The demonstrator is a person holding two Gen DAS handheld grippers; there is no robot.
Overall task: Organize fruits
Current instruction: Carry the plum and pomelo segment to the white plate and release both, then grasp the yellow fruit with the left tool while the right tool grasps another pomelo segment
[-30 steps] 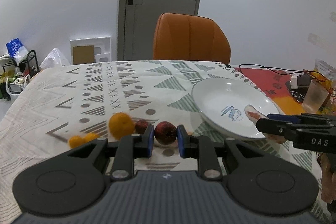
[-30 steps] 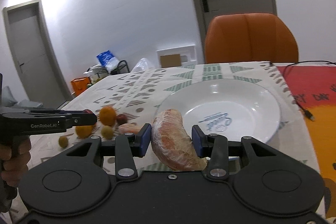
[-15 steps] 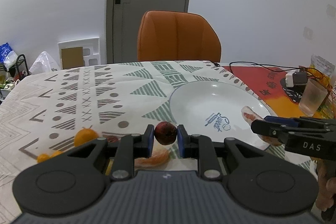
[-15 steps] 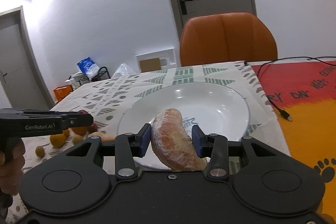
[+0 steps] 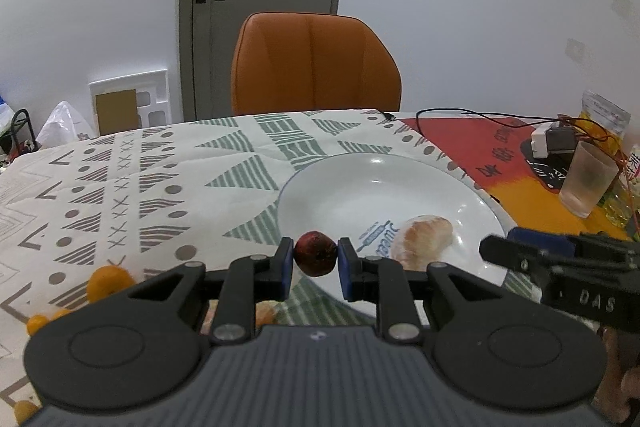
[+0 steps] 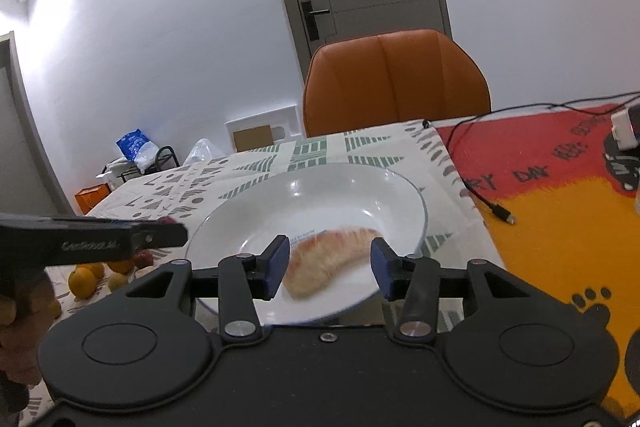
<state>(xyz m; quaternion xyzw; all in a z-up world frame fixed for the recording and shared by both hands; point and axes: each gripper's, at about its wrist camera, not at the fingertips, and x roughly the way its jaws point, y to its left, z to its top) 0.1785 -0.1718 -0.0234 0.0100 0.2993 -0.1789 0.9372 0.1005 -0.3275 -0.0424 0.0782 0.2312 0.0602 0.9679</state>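
Fruits [image 5: 108,281] left of plate [image 5: 340,195], orange chair [image 5: 316,63] behind.

**Gripper and hand status**

Left gripper [image 5: 316,263]: jaws closed on a small dark red fruit [image 5: 315,252], both blue pads pressing its sides. In the left wrist view the unit sits at lower centre, aimed forward and slightly downward. In the right wrist view its black body enters from the left edge at mid height, with the hand [image 6: 18,311] gripping the handle at lower left.

Right gripper [image 6: 325,269]: jaws opening, blue pads clear of the peeled fruit segment [image 6: 328,259] lying between them. In the left wrist view its body enters from the right edge, fingertips pointing toward frame centre. Part of the right hand [image 5: 622,383] shows at lower right.
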